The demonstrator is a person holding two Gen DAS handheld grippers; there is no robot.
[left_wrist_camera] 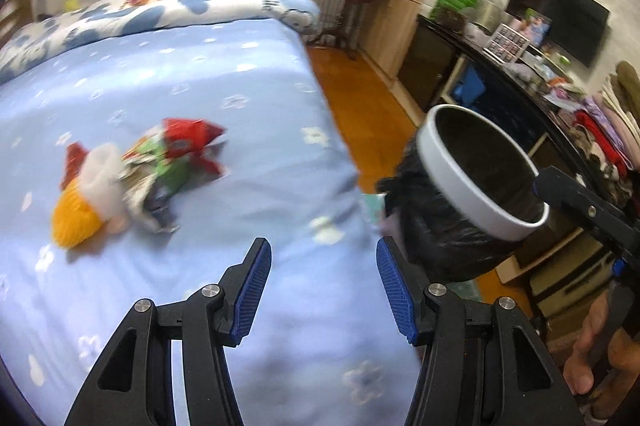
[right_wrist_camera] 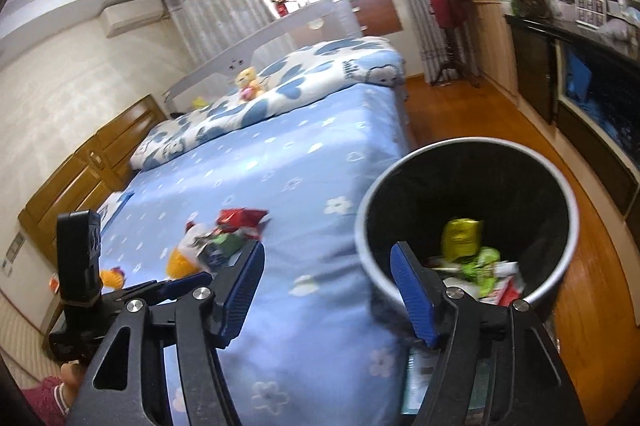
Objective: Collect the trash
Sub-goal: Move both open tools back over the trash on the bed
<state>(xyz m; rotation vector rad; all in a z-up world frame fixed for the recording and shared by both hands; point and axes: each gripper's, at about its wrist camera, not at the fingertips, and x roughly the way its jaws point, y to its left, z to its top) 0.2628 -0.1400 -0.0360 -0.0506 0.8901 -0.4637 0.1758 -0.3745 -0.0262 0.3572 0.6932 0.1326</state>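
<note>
Nearest, the left hand-held gripper [left_wrist_camera: 324,282] is seen with jaws apart and nothing between them, angled down over the bed [left_wrist_camera: 240,73]. The right hand-held gripper [right_wrist_camera: 328,286] is likewise spread and empty, its right jaw at the near rim of the bin [right_wrist_camera: 568,258], where wrappers [right_wrist_camera: 476,262] already lie. Farther out, a pile of trash [left_wrist_camera: 160,165] is left on the sheet, beside an orange and white plush toy [left_wrist_camera: 86,209]. The next pickup is judged best made by lowering the left jaws astride one wrapper at the pile's edge, so that sheet and toy are not pinched. The bin should be kept just beside the bed.
</note>
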